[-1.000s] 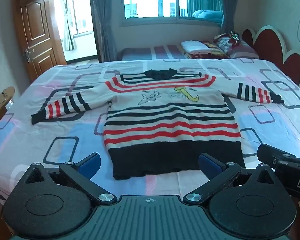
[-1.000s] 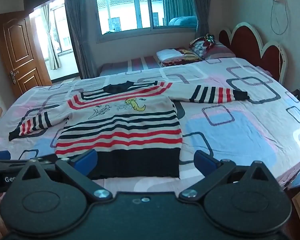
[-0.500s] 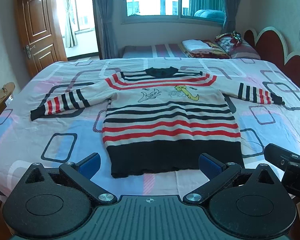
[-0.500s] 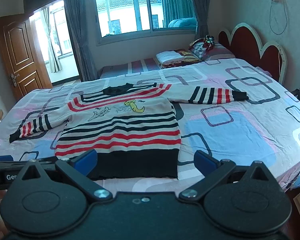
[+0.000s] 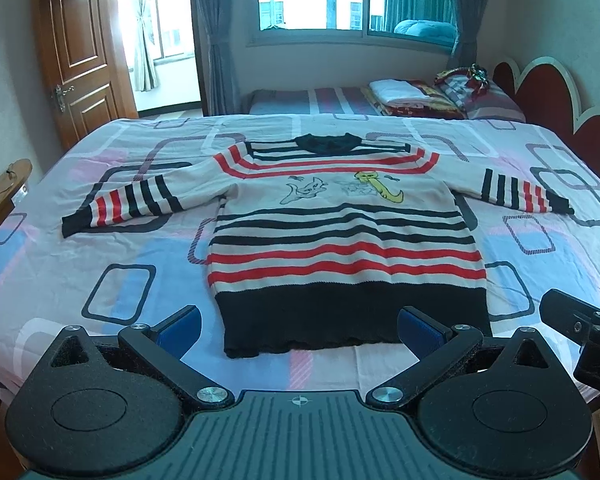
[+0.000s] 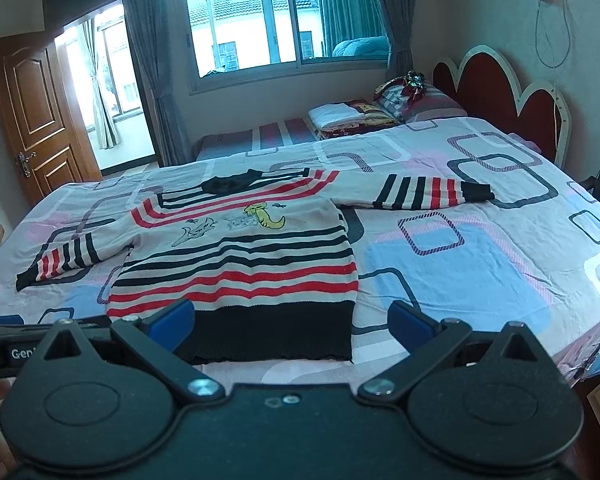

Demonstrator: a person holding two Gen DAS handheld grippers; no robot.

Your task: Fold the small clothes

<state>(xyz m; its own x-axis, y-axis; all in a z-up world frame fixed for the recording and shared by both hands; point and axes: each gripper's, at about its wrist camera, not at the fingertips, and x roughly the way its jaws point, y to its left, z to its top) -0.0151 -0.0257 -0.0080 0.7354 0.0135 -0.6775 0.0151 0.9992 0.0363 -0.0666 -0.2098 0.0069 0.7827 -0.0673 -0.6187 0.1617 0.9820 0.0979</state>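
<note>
Bed (image 5: 52,264) holds flat sweater (image 5: 340,240); both grippers hover wide apart, empty.

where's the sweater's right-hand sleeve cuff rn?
In the right wrist view the sleeve cuff lies flat on the bedsheet, stretched out right of the striped sweater body, toward the red headboard.

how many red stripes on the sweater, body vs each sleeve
sweater red stripes:
chest: 2
lower body: 2
left sleeve: 3
right sleeve: 3
total: 10
</note>
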